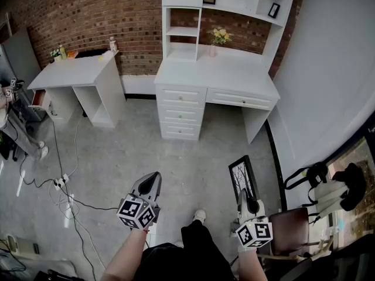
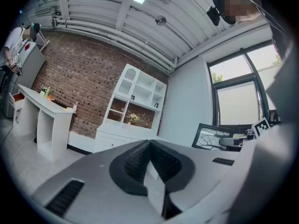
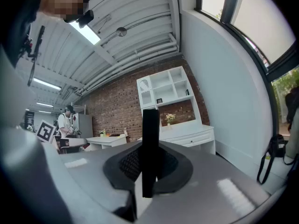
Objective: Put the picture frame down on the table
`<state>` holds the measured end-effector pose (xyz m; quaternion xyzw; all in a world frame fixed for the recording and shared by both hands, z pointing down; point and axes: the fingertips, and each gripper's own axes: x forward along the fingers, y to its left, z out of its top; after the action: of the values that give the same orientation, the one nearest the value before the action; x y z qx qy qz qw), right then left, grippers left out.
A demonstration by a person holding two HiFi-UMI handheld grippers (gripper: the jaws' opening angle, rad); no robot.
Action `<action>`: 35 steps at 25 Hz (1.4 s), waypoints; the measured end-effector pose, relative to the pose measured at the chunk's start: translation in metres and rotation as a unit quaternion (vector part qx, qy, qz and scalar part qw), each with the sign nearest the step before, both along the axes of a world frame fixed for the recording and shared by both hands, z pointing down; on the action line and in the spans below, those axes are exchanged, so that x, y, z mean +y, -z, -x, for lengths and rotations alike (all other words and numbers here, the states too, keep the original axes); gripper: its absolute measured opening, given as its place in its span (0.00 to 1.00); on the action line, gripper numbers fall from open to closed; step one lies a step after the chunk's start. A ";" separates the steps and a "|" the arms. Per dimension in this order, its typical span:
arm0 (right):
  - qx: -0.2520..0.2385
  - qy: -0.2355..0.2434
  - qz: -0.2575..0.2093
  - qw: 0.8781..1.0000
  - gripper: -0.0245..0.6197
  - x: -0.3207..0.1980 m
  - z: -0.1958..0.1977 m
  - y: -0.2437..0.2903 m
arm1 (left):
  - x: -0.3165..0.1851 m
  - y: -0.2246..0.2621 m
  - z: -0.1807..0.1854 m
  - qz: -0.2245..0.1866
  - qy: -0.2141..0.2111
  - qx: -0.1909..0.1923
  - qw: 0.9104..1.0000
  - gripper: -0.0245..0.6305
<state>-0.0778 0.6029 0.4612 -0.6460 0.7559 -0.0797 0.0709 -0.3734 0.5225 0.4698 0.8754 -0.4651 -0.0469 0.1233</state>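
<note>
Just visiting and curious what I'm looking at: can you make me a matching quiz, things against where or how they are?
1 picture frame
2 left gripper
3 flowers
4 brown chair

a on the white desk
b shut, nothing in it
c clamped in the right gripper
d standing on the floor

Pairs: 1-c, 2-b, 3-a, 4-d

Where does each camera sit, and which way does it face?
Head view: on the person's head, down at floor and white desk; forearms, grippers show.
Left gripper view: rides the left gripper, level along its shut fingers toward the desk.
Right gripper view: rides the right gripper, along fingers clamping the picture frame.
All show the desk.
</note>
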 end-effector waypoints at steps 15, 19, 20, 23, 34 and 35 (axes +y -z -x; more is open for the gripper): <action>0.009 0.005 -0.003 1.000 0.07 -0.131 -0.018 -0.002 | -0.113 0.000 -0.011 0.002 0.023 -0.011 1.000 0.03; 0.006 0.015 0.008 1.000 0.07 -0.163 -0.024 -0.005 | -0.146 -0.001 -0.022 0.008 0.027 -0.011 1.000 0.03; 0.004 0.016 0.012 1.000 0.07 -0.171 -0.026 -0.007 | -0.153 -0.001 -0.027 0.009 0.026 -0.011 1.000 0.03; -0.003 0.018 0.023 1.000 0.07 -0.192 -0.033 -0.015 | -0.173 -0.002 -0.040 0.011 0.024 -0.014 1.000 0.03; 0.027 0.011 0.023 0.999 0.07 -0.270 -0.078 -0.023 | -0.259 0.001 -0.059 -0.001 0.054 -0.010 0.999 0.03; 0.027 0.009 0.024 0.999 0.07 -0.277 -0.083 -0.024 | -0.267 0.001 -0.063 -0.002 0.054 -0.009 0.998 0.03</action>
<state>0.0051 0.3260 0.4848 -0.6423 0.7614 -0.0806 0.0344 -0.3105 0.2552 0.4686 0.8495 -0.5129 -0.0467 0.1149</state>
